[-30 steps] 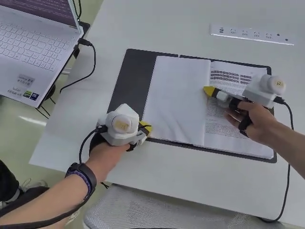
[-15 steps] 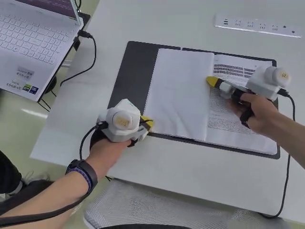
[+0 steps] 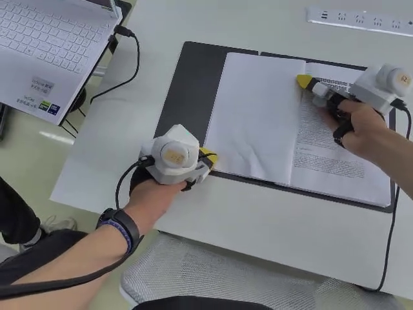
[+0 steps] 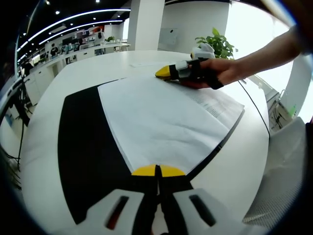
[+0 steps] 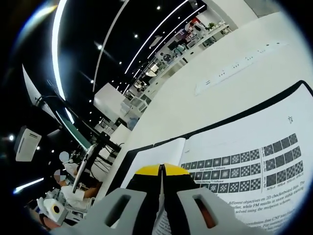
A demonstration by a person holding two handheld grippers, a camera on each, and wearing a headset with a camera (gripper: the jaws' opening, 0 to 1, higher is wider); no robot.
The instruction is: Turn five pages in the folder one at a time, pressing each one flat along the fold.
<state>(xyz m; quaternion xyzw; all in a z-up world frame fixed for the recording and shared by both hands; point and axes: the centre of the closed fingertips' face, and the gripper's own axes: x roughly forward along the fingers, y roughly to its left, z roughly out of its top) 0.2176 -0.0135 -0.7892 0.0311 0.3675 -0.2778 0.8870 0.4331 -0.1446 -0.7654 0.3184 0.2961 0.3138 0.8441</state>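
Farther along the fold [image 3: 297,132] now, the right hand-held gripper [image 3: 304,81], jaws together, presses the folder [image 3: 187,90] lying open on the surface [image 3: 258,226]. The left hand-held gripper [image 3: 208,157], also closed, rests at the near corner of the turned page [image 3: 258,116]. How many of 5 pages remain is unclear.

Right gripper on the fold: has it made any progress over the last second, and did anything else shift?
The right gripper, jaws shut, has slid along the fold away from the person, toward the far edge of the folder, up to the printed grid. Nothing was taken hold of or let go. The left gripper stays shut at the near corner of the turned page, which lies as before.
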